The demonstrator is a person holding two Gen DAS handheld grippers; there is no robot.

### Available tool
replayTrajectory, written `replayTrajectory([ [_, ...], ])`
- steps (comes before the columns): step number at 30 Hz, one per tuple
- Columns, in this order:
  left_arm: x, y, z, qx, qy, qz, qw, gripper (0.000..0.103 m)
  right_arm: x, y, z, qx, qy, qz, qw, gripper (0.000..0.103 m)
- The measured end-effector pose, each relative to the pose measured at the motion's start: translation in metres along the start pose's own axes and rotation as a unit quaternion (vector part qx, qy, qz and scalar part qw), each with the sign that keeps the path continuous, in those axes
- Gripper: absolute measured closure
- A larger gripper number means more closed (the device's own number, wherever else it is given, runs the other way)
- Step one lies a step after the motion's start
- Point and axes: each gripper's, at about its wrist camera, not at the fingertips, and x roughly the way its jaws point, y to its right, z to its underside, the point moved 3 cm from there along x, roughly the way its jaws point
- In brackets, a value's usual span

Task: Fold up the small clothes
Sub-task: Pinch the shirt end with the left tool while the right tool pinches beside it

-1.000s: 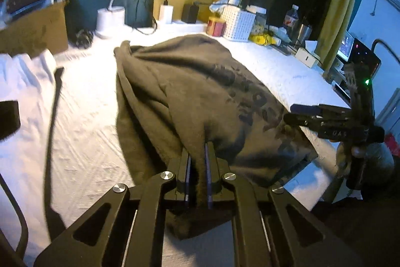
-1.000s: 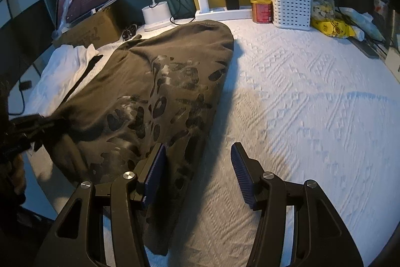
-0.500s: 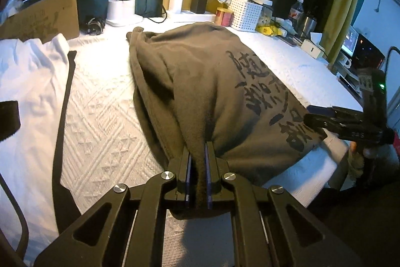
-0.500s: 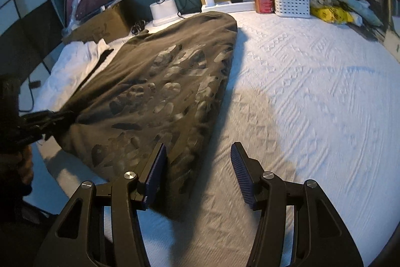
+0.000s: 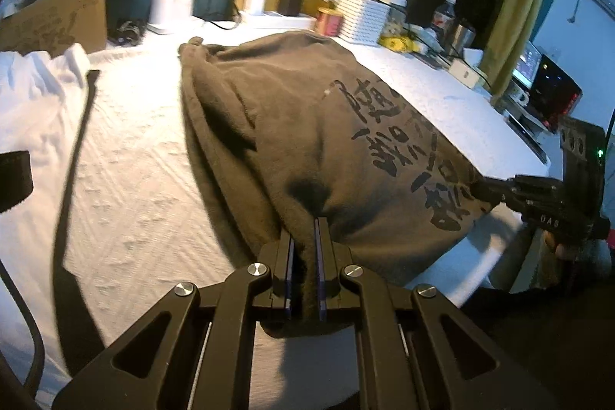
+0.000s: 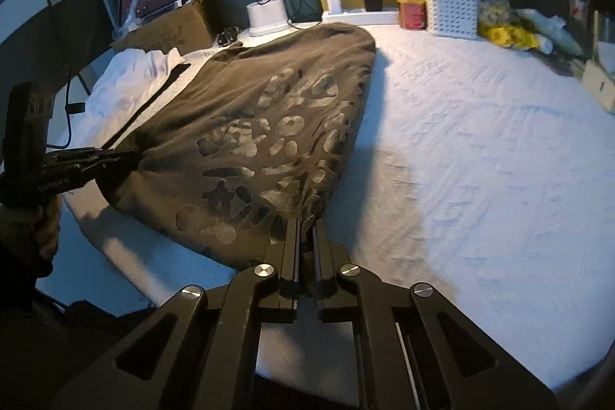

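Both near corners of one dark olive garment [image 5: 307,125] are now pinched at the lower edge of the white-covered counter [image 6: 480,148]. A second earlier only the left claw [image 5: 303,264] was clamped on the cloth, while the right claw [image 6: 305,252] stood open beside the hem; now the right claw is seen closed on the fabric at the bottom centre of its own frame. The left claw's grip is unchanged, with a fold of hem held between its fingers. The right claw is also visible at the right edge of the left wrist view [image 5: 496,187], touching the garment's corner.

With two corners secured, the garment is judged ready to be lifted or drawn across for its first fold; no fold along the printed side appears made yet.

One olive garment with dark printed characters is counted, spread across the middle of both frames. One white garment [image 5: 34,95] lies crumpled at the left of the left wrist view. One lit desk lamp [image 6: 265,14], one white basket [image 6: 453,6] and one red tin [image 6: 411,12] are seen along the upper edge.
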Motion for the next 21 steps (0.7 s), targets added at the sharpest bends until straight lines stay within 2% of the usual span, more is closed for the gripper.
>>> replayTrajectory([
  [3, 0.004, 0.013, 0.006, 0.007, -0.010, 0.015, 0.9998, 0.095, -0.010, 0.007, 0.009, 0.004, -0.003, 0.017, 1.000, 0.098],
  [7, 0.003, 0.025, 0.016, 0.015, -0.024, 0.016, 0.9995, 0.095, -0.013, 0.009, 0.022, 0.010, -0.015, 0.022, 1.000, 0.098],
  [13, -0.004, 0.019, 0.023, -0.003, -0.045, 0.019, 0.9988, 0.090, -0.012, 0.009, 0.028, 0.010, -0.019, 0.019, 1.000, 0.097],
  [21, -0.004, 0.023, 0.026, -0.005, -0.049, 0.005, 0.9988, 0.089, -0.016, 0.011, 0.035, 0.004, -0.007, 0.016, 1.000, 0.096],
])
